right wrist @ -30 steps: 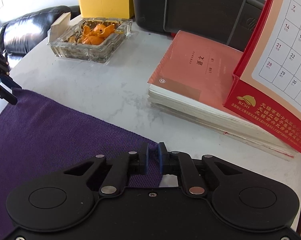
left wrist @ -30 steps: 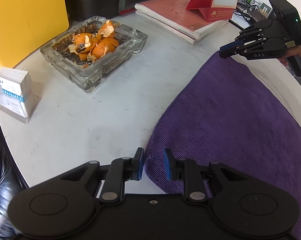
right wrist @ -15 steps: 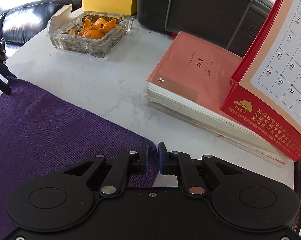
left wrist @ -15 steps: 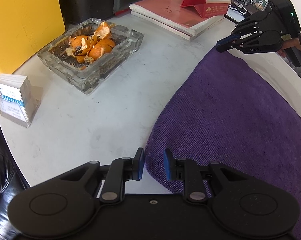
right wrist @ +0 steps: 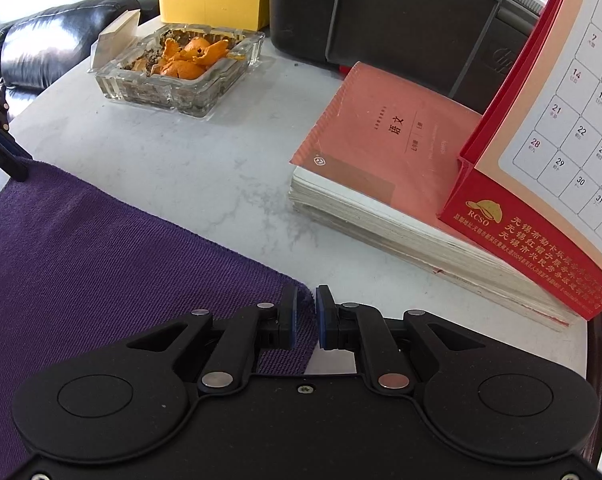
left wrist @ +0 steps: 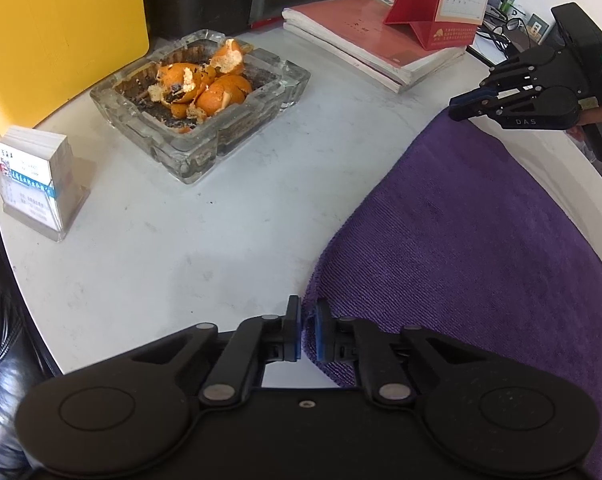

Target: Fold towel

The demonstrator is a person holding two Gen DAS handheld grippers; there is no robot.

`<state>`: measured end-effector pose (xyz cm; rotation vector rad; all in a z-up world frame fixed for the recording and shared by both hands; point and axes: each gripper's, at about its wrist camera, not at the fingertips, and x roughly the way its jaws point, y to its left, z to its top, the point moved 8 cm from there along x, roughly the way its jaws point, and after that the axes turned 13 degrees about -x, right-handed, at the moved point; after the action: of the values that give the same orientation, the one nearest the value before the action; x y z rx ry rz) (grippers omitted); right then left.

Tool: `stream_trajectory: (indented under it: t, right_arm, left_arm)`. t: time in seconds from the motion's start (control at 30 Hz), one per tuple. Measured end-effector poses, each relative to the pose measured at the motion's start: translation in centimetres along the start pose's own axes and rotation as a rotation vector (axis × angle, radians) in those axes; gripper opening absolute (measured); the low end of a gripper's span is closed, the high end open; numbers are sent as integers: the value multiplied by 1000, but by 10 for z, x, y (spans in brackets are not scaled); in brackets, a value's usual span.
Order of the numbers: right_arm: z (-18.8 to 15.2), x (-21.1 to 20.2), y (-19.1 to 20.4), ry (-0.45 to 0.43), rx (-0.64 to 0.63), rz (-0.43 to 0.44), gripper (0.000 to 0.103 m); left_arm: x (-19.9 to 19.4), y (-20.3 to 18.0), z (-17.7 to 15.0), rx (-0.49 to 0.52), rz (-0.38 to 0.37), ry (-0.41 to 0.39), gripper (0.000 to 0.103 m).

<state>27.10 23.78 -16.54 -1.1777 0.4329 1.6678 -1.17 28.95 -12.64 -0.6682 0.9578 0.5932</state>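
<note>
The purple ribbed microfibre towel lies flat on the pale marbled round table, its far edge facing the clear square glass ashtray full of orange peel, which sits well beyond that edge. What has just changed is at the towel corner nearest the ashtray: the left tongs, which a second ago stood parted around that corner, have just been closing, and their blue pads now pinch the fabric between them. At the other far corner, on the side away from the ashtray and just short of the stack of books with a salmon-pink cover, the right tongs are already clamped on the cloth and have not altered their grip. Neither hand has shifted across the table. Judging from this, the grasping step looks finished: both far corners are secured, so the fold itself appears ready to begin, probably by lifting the two corners together and carrying that edge away from the ashtray, over the rest of the towel.
</note>
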Motion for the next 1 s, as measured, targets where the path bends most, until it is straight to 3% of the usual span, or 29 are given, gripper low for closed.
stream_trajectory:
  t: [0.33,0.73,0.93,1.0]
  right_arm:
    - [6,-11,-2,-34,9,-25,9]
    - [0,-24,5,-2,-7,-46,9]
    - [-5,-16,-7,9,62,-24,32]
    - [-6,-9,-11,9,80,0,45]
  left_arm:
    - [-9,-6,4,28,-22,-27,4]
    - [-23,-12,3,43,-55,-52,4]
    - [-21,-13,-1,51,-65,-36,4]
    - [-20,-15,-2,55,-71,-26,4]
